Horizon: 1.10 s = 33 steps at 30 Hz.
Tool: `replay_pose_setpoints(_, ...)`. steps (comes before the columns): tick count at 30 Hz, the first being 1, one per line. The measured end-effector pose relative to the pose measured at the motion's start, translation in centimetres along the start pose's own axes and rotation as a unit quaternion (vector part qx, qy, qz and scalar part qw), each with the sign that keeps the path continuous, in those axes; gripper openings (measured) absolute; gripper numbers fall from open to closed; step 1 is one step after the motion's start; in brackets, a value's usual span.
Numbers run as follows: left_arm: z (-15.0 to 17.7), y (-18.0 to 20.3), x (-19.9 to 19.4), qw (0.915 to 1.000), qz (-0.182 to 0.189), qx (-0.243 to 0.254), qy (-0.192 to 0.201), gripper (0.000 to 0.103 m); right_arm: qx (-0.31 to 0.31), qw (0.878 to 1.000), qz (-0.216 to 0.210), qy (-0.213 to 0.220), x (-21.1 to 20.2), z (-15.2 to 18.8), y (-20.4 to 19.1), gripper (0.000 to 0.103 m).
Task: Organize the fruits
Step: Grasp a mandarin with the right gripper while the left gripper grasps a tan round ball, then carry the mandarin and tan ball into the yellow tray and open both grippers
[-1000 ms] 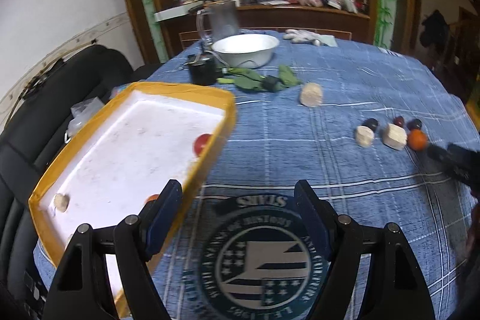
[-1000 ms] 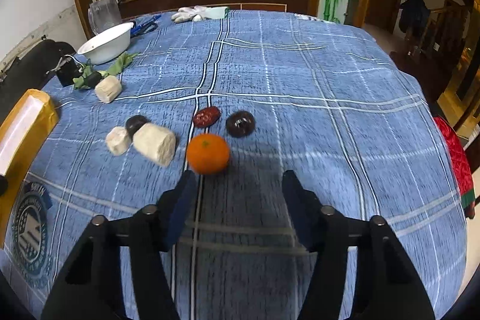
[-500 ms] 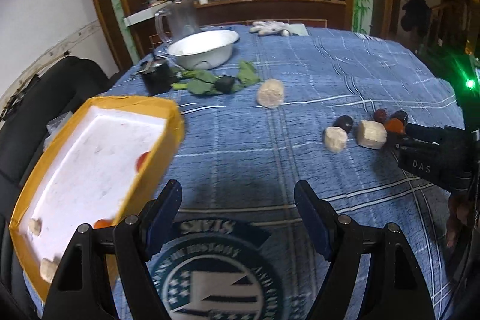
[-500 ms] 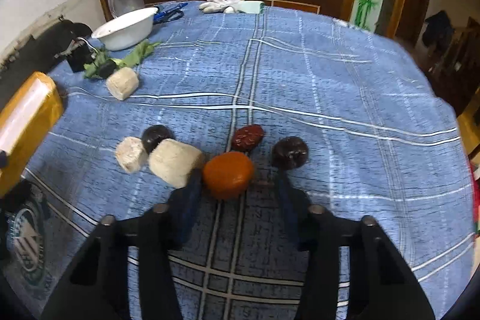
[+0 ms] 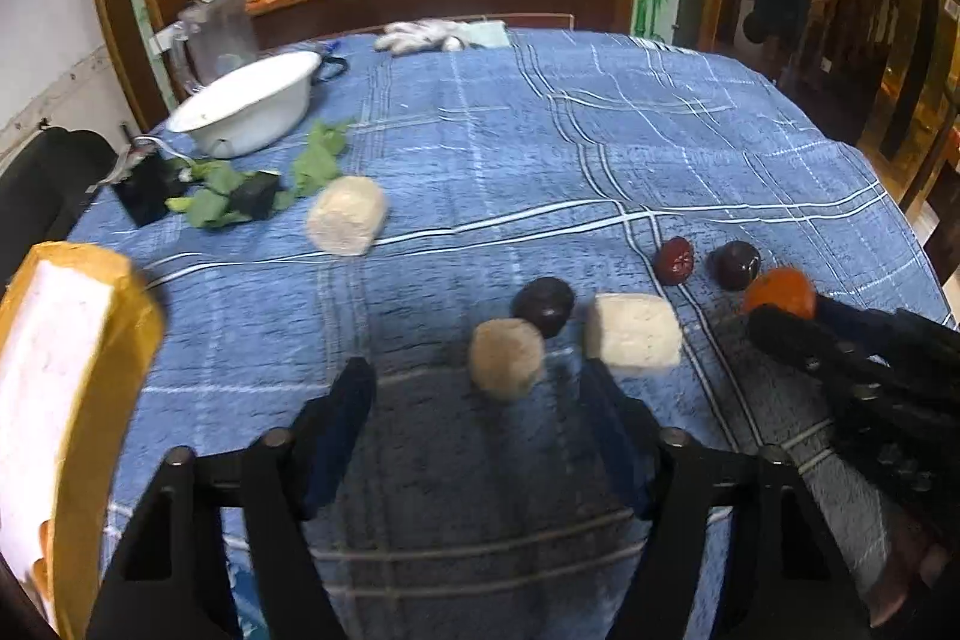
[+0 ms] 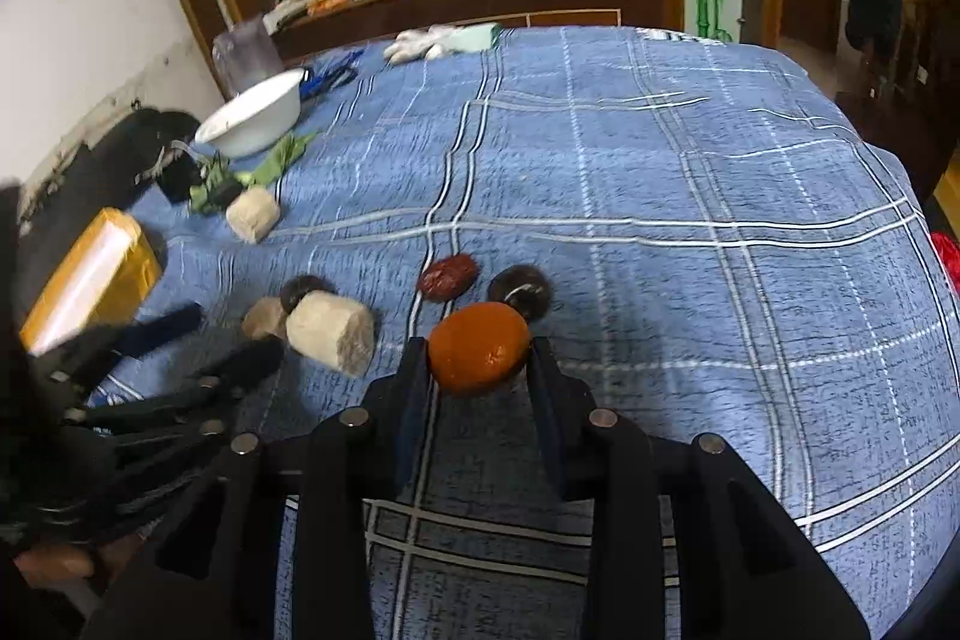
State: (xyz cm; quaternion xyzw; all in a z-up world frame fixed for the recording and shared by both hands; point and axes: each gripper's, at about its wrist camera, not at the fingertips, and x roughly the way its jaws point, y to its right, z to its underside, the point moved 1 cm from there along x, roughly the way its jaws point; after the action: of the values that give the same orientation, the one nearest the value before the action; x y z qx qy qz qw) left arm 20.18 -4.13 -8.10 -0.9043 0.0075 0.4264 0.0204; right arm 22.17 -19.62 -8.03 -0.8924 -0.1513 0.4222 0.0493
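The orange (image 6: 479,347) sits between the two fingers of the right gripper (image 6: 479,358), at their tips, with both finger pads pressed against its sides; the jaws are closed down to the width of the fruit and have hold of it; whether it is clear of the blue checked tablecloth (image 6: 690,232) or resting on it cannot be told. Just beyond it lie a red date (image 6: 447,276) and a dark round fruit (image 6: 519,290), close together; to its left a pale cylindrical chunk (image 6: 330,334) lies on its side, with a smaller tan chunk (image 6: 264,317) and another dark fruit (image 6: 300,290) tucked beside it.

In the left wrist view the left gripper (image 5: 477,388) hangs with its jaws wide apart and nothing between the pads; the tan chunk (image 5: 507,358) lies just ahead of the gap, nearer the right finger, and the pale chunk (image 5: 633,334) lies just past that finger's tip; both are blurred. A third pale chunk (image 5: 347,215) lies farther off, near green leaves (image 5: 312,166) and a white bowl (image 5: 246,103); the yellow-rimmed tray (image 5: 90,340) stands at the left edge of the table.
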Motion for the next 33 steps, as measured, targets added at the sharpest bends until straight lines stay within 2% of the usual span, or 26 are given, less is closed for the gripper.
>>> replay_pose_setpoints(2,0.0,0.3,1.1,0.9999,-0.001,0.006,-0.013,0.055,0.005,1.0,-0.006,0.005,-0.3,-0.2,0.1,0.035)
replay_pose_setpoints(4,0.0,0.2,1.3,0.9999,0.006,0.003,-0.008,0.054,0.006,1.0,-0.011,0.008,-0.4,-0.2,0.0,0.035)
replay_pose_setpoints(9,-0.5,0.4,1.5,0.9997,0.024,0.007,-0.002,0.028,0.009,1.0,-0.019,0.012,-0.5,-0.4,0.2,0.035)
replay_pose_setpoints(10,-0.5,0.4,1.4,0.9996,0.025,0.009,-0.001,0.027,0.01,1.0,-0.021,0.013,-0.6,-0.4,0.2,0.035)
replay_pose_setpoints(15,-0.1,0.2,0.9,0.9994,0.034,0.008,0.0,0.026,0.005,1.0,-0.022,0.014,-0.6,-0.4,0.1,0.035)
replay_pose_setpoints(24,2.9,-1.9,-4.0,0.9996,0.024,-0.003,0.012,0.026,0.003,1.0,-0.001,0.016,-0.8,-0.2,-0.2,0.035)
replay_pose_setpoints(33,5.8,-4.2,-7.2,0.9988,0.036,-0.029,0.014,0.026,-0.012,1.0,0.009,0.018,-4.1,2.4,-2.7,0.035)
